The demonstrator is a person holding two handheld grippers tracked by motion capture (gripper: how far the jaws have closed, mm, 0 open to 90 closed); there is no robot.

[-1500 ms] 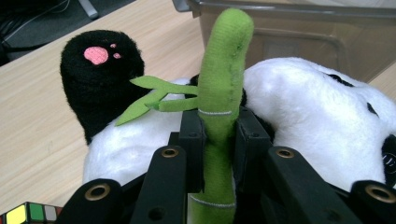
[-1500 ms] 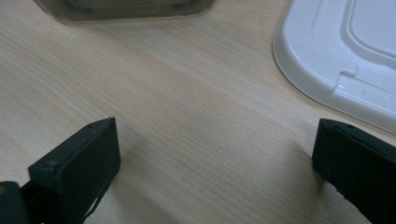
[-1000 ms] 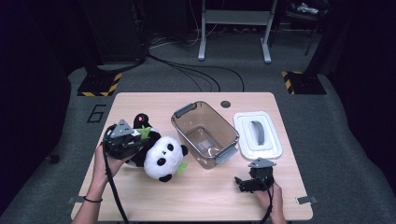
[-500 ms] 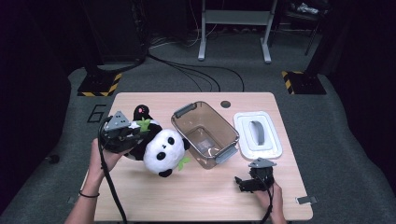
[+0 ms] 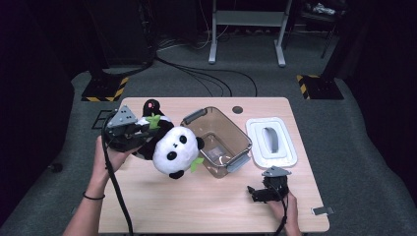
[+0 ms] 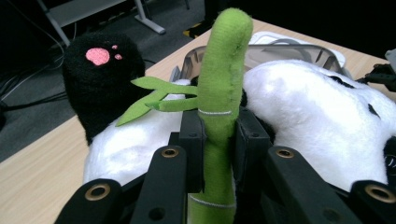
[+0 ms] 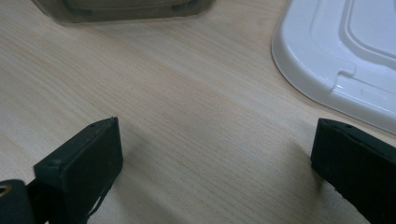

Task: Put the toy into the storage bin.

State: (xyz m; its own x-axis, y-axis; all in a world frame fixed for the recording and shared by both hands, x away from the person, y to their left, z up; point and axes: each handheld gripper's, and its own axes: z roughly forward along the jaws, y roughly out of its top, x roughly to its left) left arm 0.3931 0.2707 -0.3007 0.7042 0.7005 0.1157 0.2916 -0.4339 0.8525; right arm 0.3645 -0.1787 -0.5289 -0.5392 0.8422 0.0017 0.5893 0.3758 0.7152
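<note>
Panda (image 5: 174,150) hangs clear of the table (image 5: 162,206), just left of the bin (image 5: 238,140). Left gripper (image 5: 142,132) is clamped on its green bamboo stalk (image 6: 219,107). Right gripper (image 5: 255,192) rests on the table with jaws wide apart, empty, near the lid (image 5: 287,147).

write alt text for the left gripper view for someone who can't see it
The left claw is shut on the green bamboo stalk of a panda plush, whose white body and black paw with pink pads lie just beyond the jaws. Behind it are a clear plastic bin and the wooden table.
</note>
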